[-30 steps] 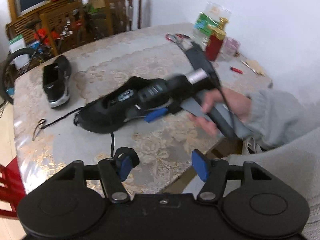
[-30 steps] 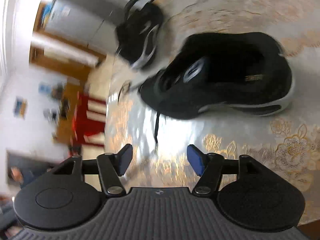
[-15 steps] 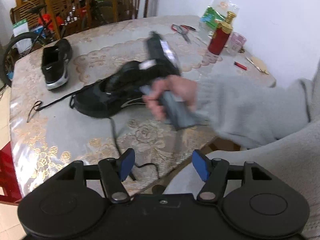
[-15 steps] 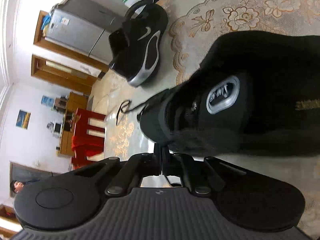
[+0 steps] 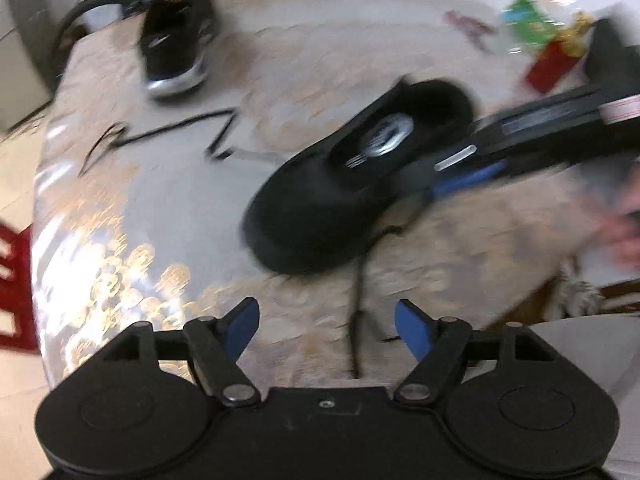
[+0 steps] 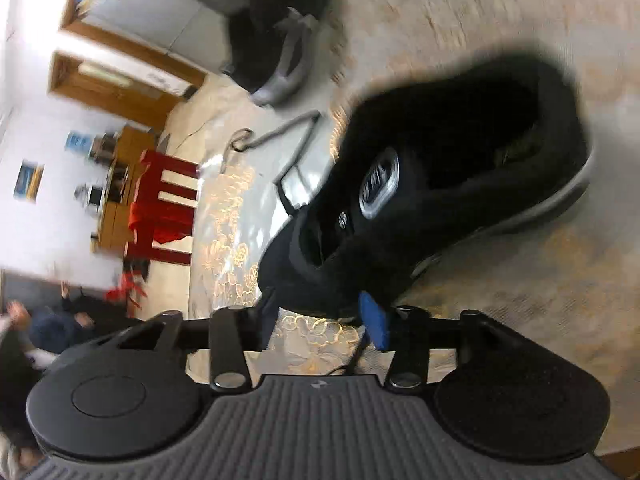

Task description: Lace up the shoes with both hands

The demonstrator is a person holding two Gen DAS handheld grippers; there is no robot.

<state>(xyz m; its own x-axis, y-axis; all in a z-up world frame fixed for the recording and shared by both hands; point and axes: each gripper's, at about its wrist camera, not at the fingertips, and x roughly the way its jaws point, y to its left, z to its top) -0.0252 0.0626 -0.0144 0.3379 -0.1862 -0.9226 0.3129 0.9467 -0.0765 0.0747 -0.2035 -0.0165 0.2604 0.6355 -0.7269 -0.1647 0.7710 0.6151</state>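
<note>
A black shoe point(image 5: 320, 216) point(image 6: 460, 168) lies on the patterned table, toe toward me. My left gripper point(image 5: 328, 322) hangs just in front of the toe, its jaws opening with nothing between them. A black lace point(image 5: 356, 300) runs from the shoe down past its right pad. My right gripper point(image 5: 430, 180) point(image 6: 324, 308) comes in from the right at the shoe's side. Its jaws are opening, with the shoe's near wall between them. Only its right blue pad point(image 6: 374, 320) shows clearly. A loose lace point(image 5: 172, 128) point(image 6: 288, 132) lies on the table behind.
A second black shoe point(image 5: 176, 52) point(image 6: 280, 40) stands at the far side. A red bottle point(image 5: 556, 64), a green packet point(image 5: 528, 24) and scissors point(image 5: 468, 26) sit at the back right. The table's point(image 5: 120, 240) near edge runs under my left gripper. A red chair point(image 6: 160, 208) stands beyond.
My left gripper has dropped toward the shoe's toe and its jaws stand wider. My right gripper was shut half a second ago and is now apart at the shoe's side.
</note>
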